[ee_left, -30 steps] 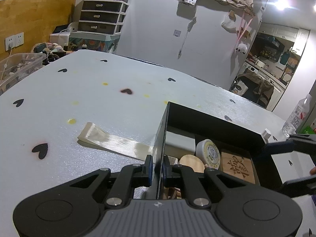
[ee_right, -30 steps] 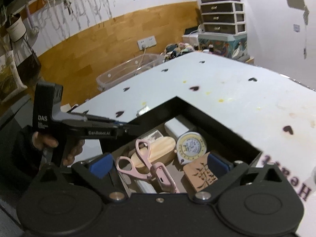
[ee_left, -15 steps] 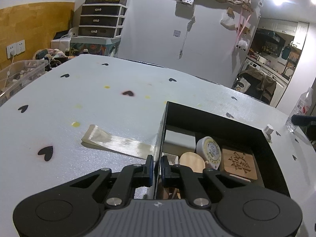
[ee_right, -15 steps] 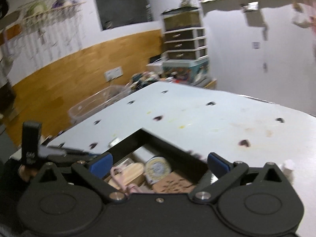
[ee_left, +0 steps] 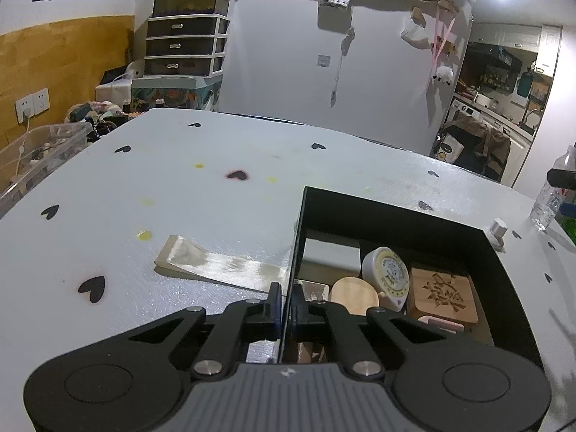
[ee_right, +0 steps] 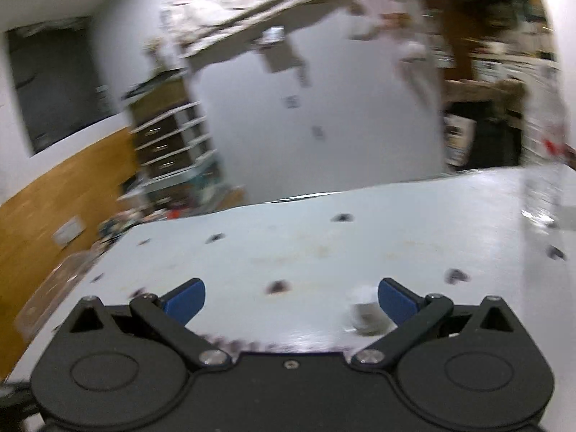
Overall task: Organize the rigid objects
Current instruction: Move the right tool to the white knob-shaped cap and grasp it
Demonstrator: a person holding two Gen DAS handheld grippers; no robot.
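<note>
A black open box [ee_left: 396,212] sits on the white table and holds a round tape measure [ee_left: 387,273], a carved wooden block [ee_left: 444,298], a pale wooden piece [ee_left: 354,295] and a white block [ee_left: 331,257]. My left gripper [ee_left: 287,306] is shut on the box's near left wall. In the blurred right wrist view, my right gripper [ee_right: 291,297] stands open over bare table, with a small white cylinder [ee_right: 365,315] just inside its right finger. The same cylinder [ee_left: 498,228] stands beyond the box's far right corner.
A strip of clear tape [ee_left: 219,264] lies left of the box. A clear plastic bottle [ee_left: 549,198] stands at the table's right edge. A clear bin [ee_left: 39,151] sits off the left edge. Drawers [ee_left: 185,45] stand behind the table.
The right gripper swung away from the box toward the right, and its view now shows bare table and the small cylinder. The left gripper kept its place on the box wall.
</note>
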